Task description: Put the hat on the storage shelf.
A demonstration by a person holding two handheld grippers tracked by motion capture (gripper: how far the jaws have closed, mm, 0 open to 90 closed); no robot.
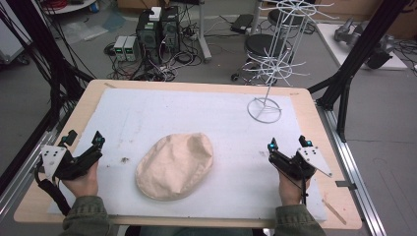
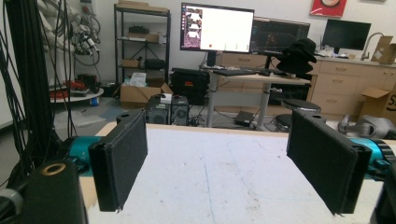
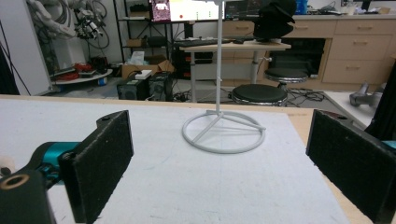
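1. A beige cloth cap [image 1: 174, 166] lies crumpled on the white mat [image 1: 147, 113] of the table [image 1: 314, 123], near its front edge and roughly midway between the two hands.
2. The left hand-held gripper [image 1: 84, 140] sits at the near left, jaws wide apart with nothing between them, well clear of the cap.
3. The right hand-held gripper [image 1: 287, 143] sits at the near right, jaws likewise wide and empty.
4. A white wire stand [image 1: 268, 69] rises at the far right.
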